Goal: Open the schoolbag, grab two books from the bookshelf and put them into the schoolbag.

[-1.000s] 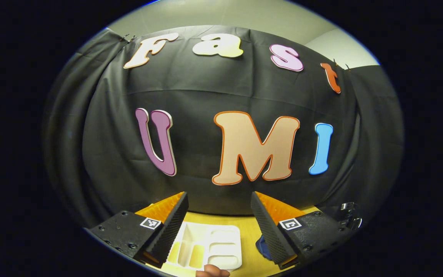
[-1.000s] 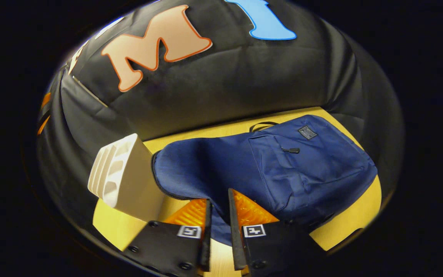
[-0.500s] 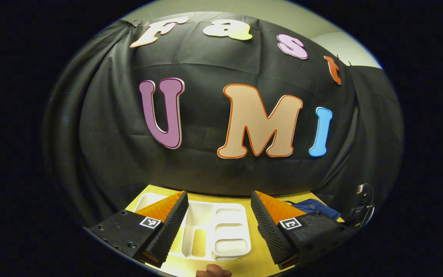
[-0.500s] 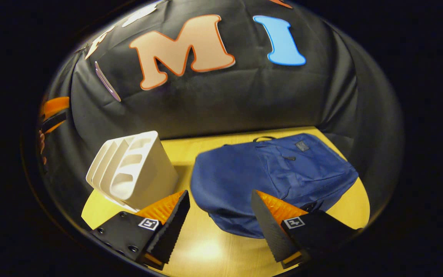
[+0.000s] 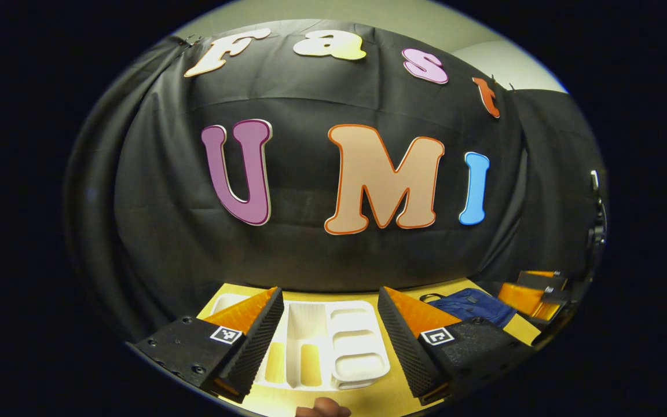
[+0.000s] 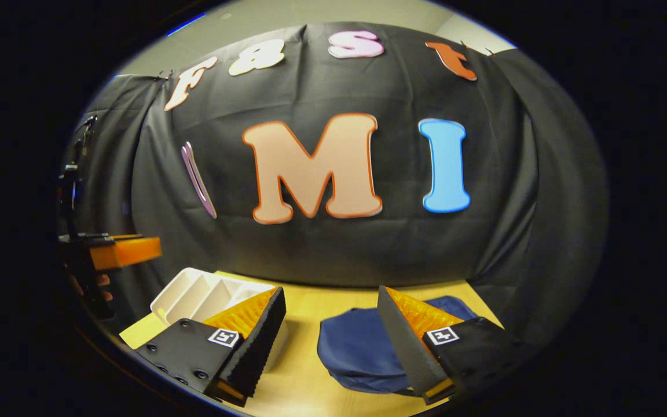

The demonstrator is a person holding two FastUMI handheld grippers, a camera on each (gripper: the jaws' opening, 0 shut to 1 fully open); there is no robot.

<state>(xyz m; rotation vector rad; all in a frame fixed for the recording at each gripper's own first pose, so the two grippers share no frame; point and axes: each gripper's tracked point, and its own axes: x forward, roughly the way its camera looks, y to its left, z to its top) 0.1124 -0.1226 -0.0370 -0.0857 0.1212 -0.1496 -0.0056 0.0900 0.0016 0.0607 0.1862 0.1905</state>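
The blue schoolbag (image 6: 356, 347) lies flat on the yellow table, just beyond and below my right gripper (image 6: 330, 298), which hovers open with nothing between its fingers. The bag's far end (image 5: 472, 307) also peeks out at the right of the left gripper view. A white slotted bookshelf (image 5: 322, 341) stands on the table under my left gripper (image 5: 330, 301), which is open and holds nothing. The shelf (image 6: 206, 292) sits left of the bag, and its slots look empty. The left gripper (image 6: 119, 252) hangs at the far left of the right gripper view.
The black cloth wall closes off the back of the table (image 6: 304, 370). A hand (image 6: 99, 284) holds the left gripper at the left edge. The right gripper (image 5: 533, 292) shows at the right of the left gripper view, above the bag.
My right gripper was nearly shut on the bag's cloth; it has opened, let go, and risen and tilted up away from the bag. The left gripper has shifted slightly, staying open over the shelf.
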